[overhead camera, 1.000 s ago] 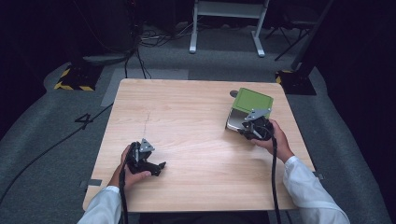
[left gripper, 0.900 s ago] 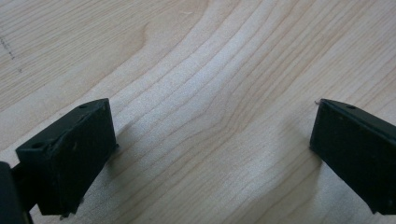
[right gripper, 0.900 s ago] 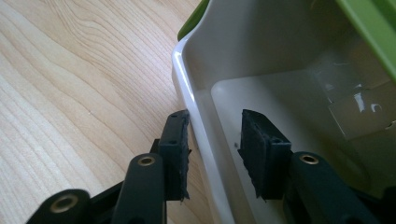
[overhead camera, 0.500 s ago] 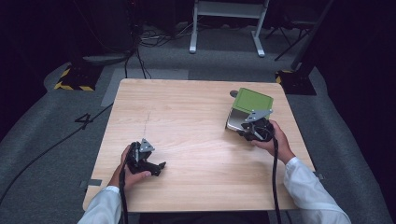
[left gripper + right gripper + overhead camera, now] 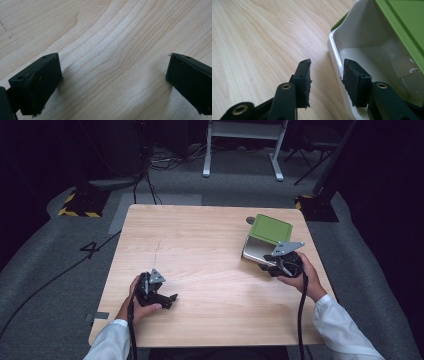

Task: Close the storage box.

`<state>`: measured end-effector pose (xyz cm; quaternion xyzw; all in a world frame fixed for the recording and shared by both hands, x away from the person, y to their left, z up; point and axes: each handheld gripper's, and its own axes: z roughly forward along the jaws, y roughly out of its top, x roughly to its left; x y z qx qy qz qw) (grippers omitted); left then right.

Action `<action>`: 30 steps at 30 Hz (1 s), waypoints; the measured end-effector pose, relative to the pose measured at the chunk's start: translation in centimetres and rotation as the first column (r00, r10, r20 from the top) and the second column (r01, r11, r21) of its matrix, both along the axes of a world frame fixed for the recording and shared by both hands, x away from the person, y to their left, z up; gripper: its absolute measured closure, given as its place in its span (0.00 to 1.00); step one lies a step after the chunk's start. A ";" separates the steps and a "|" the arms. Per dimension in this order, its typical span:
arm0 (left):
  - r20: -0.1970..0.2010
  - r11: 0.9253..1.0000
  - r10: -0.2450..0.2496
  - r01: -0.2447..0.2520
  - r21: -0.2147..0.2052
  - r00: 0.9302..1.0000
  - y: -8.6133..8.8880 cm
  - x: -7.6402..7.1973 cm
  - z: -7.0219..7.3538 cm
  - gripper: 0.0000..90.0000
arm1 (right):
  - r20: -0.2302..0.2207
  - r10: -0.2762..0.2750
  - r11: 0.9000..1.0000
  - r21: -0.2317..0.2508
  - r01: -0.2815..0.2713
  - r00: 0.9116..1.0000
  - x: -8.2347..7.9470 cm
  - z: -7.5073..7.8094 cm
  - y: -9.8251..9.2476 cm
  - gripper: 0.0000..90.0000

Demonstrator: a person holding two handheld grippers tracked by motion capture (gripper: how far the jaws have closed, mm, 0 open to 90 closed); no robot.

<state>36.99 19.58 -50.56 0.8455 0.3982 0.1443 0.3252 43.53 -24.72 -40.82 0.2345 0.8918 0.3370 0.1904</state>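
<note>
A white container (image 5: 256, 248) stands on the right side of the wooden table (image 5: 210, 245), and its green lid (image 5: 270, 228) leans up over the far side. My right gripper (image 5: 265, 265) is open at the container's near wall (image 5: 335, 53): one jaw is outside, the other inside the container, and a gap shows between the outer pad and the wall. Nothing lies in the container (image 5: 372, 53) apart from a label on its floor. The green lid (image 5: 404, 20) fills the upper right there. My left gripper (image 5: 169, 299) rests at the table's near left, jaws wide open over bare wood (image 5: 113, 67).
Grey carpet with cables surrounds the table, and a white metal frame (image 5: 242, 140) stands beyond its far edge. Yellow-black floor markers (image 5: 80, 202) lie at the far left. The table's middle is bare wood.
</note>
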 end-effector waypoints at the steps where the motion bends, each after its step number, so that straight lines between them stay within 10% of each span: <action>1: 0.000 1.000 0.000 0.000 0.000 1.000 0.0 0.0 0.0 0.00 | 0.000 0.000 1.000 0.000 0.000 1.000 0.0 0.0 0.0 0.64; 30: 0.000 1.000 0.000 0.000 0.000 1.000 0.0 0.0 0.0 0.00 | 0.024 -0.032 0.999 -0.023 0.033 0.999 -3.9 -0.2 -5.6 0.41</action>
